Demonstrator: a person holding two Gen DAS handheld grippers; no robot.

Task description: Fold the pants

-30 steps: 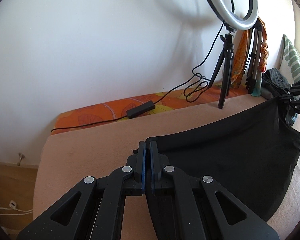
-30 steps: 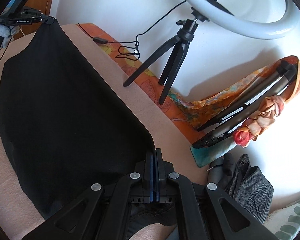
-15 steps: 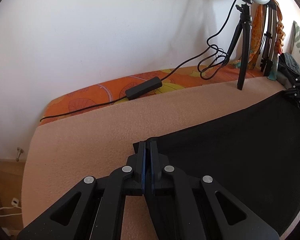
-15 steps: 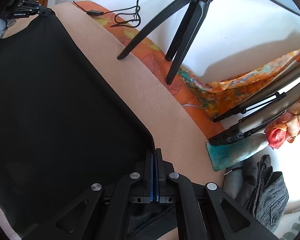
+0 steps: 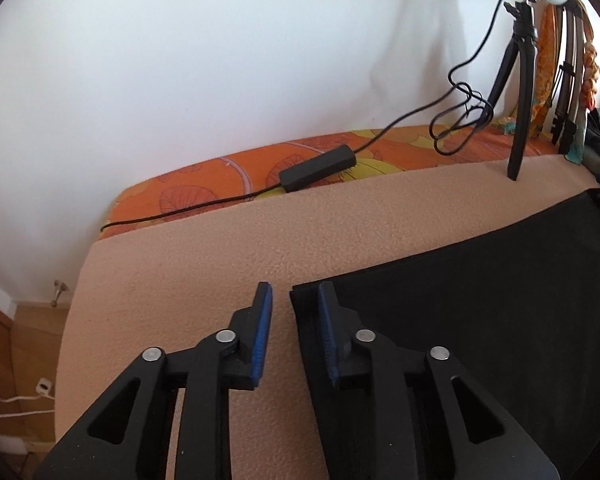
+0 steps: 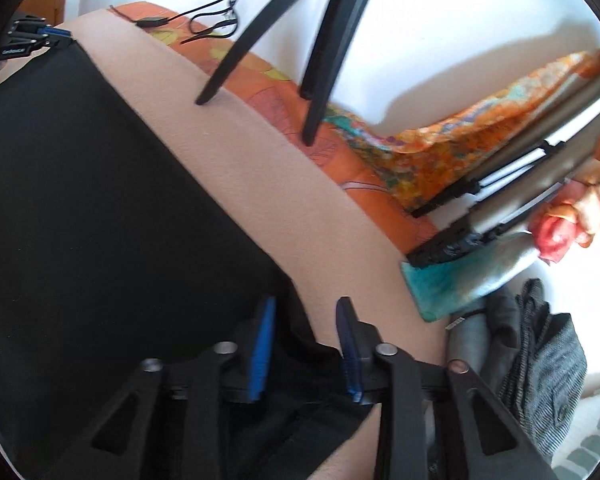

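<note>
The black pants (image 5: 480, 300) lie flat on the peach blanket (image 5: 220, 248); they also fill the left of the right wrist view (image 6: 100, 200). My left gripper (image 5: 294, 300) is open and empty, low over the pants' near-left corner, which lies between its fingers. My right gripper (image 6: 306, 316) is open and empty over the pants' other far corner. The left gripper also shows in the right wrist view (image 6: 32, 42) at the far corner of the cloth.
A ring-light tripod (image 5: 520, 92) stands on the blanket's far edge, with its cable and a black power brick (image 5: 318, 168) on the orange patterned sheet (image 5: 204, 188). Folded tripods wrapped in scarves (image 6: 500, 184) and grey clothes (image 6: 540, 360) lie at the right.
Both grippers lowered the pants' edge onto the blanket, then opened and let go. The cloth now lies flat.
</note>
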